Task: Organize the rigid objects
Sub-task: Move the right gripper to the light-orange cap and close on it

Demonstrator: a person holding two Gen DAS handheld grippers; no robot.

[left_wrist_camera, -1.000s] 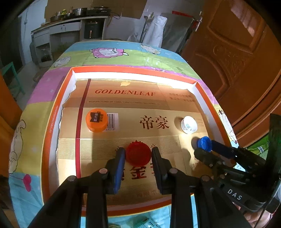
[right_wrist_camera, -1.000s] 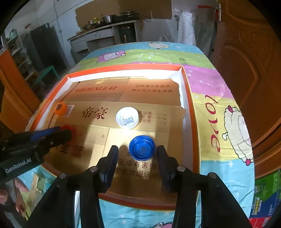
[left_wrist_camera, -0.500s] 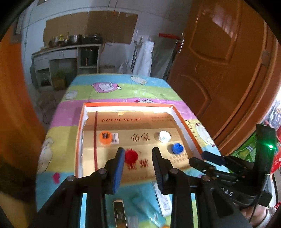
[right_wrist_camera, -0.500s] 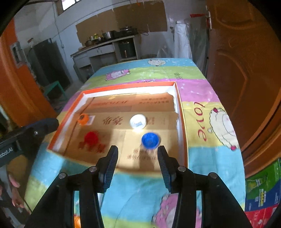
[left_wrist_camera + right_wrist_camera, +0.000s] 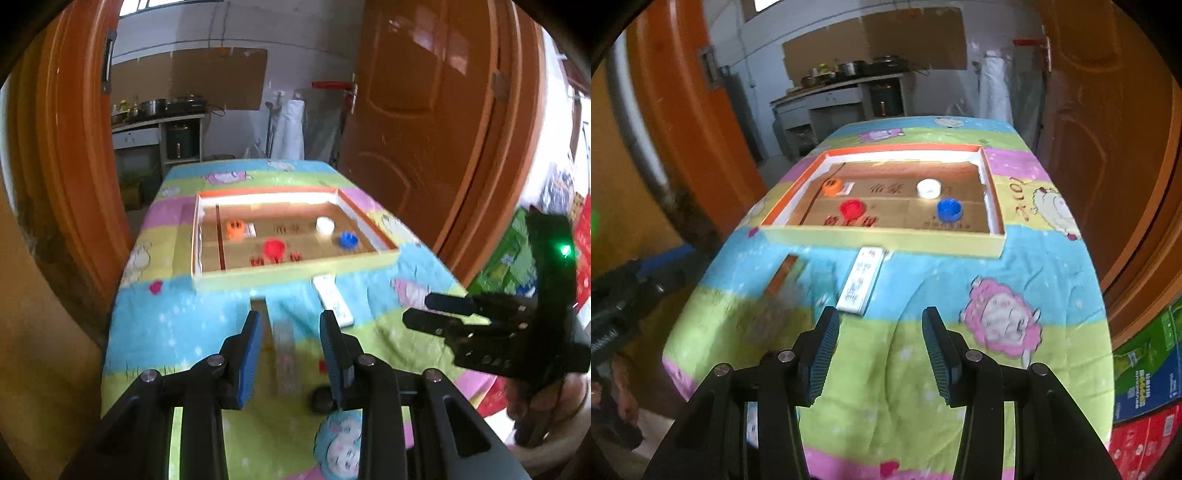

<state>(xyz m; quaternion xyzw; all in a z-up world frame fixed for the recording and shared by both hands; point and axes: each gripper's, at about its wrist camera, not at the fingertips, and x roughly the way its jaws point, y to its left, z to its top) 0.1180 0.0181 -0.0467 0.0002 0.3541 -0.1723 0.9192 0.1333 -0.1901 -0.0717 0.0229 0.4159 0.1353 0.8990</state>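
A shallow cardboard tray (image 5: 295, 273) (image 5: 886, 240) with an orange rim lies far ahead on the colourful tablecloth. In it sit an orange cap (image 5: 236, 229) (image 5: 832, 185), a red cap (image 5: 274, 247) (image 5: 851, 208), a white cap (image 5: 325, 224) (image 5: 928, 188) and a blue cap (image 5: 348, 240) (image 5: 949, 209), all apart. My left gripper (image 5: 291, 325) hovers open and empty over the near cloth, well short of the tray. My right gripper (image 5: 881, 325) (image 5: 443, 312) is open and empty too, beside it on the right.
A white flat box (image 5: 332, 299) (image 5: 862, 282) and a blurred brownish strip (image 5: 282, 350) (image 5: 783, 275) lie on the cloth before the tray. A small dark round thing (image 5: 321, 400) sits near my left fingers. Wooden doors flank the table; stacked cartons (image 5: 1145, 376) stand at the lower right.
Both grippers have drawn back and up from the tray. The red cap, once between my left fingers, and the blue cap, between my right ones, stay in the tray.
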